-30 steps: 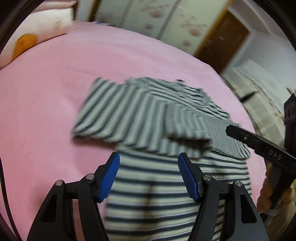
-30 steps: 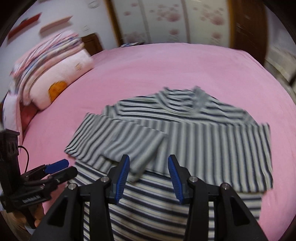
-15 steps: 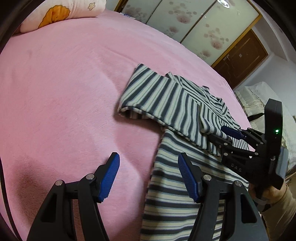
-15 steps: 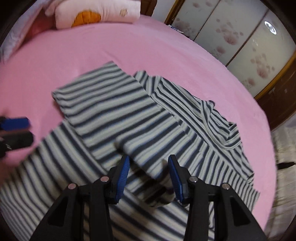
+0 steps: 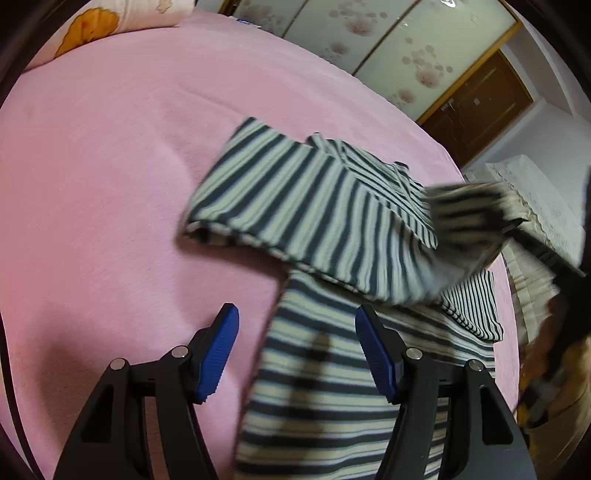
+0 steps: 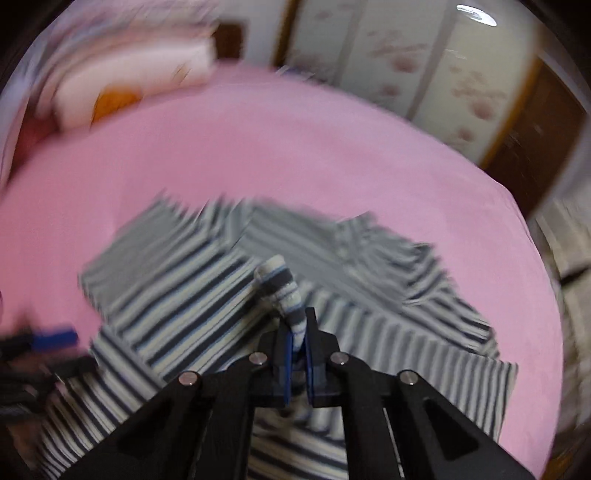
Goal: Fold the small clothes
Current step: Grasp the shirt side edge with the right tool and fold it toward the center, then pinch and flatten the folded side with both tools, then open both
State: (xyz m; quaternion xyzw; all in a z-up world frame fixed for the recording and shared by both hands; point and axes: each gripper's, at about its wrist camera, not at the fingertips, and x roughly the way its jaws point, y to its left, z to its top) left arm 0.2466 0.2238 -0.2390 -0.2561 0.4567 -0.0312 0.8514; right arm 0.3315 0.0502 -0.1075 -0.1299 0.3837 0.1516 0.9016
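Observation:
A small dark-and-white striped shirt (image 5: 314, 206) lies on the pink bed (image 5: 110, 184), one sleeve folded across its chest. My left gripper (image 5: 295, 350) is open and empty, low over the shirt's left hem edge. My right gripper (image 6: 297, 332) is shut on the cuff of the other sleeve (image 6: 280, 288) and holds it lifted above the shirt's body (image 6: 369, 332). In the left wrist view that lifted sleeve (image 5: 465, 225) shows blurred at the right, with the right gripper (image 5: 535, 243) behind it.
A pillow with an orange print (image 5: 96, 33) lies at the bed's far left corner. Sliding wardrobe doors (image 5: 388, 48) and a brown door (image 5: 480, 110) stand behind the bed. A white-covered piece of furniture (image 5: 535, 206) stands right of the bed.
My right gripper has closed on the sleeve cuff and raised it off the shirt. My left gripper has stayed open near the hem.

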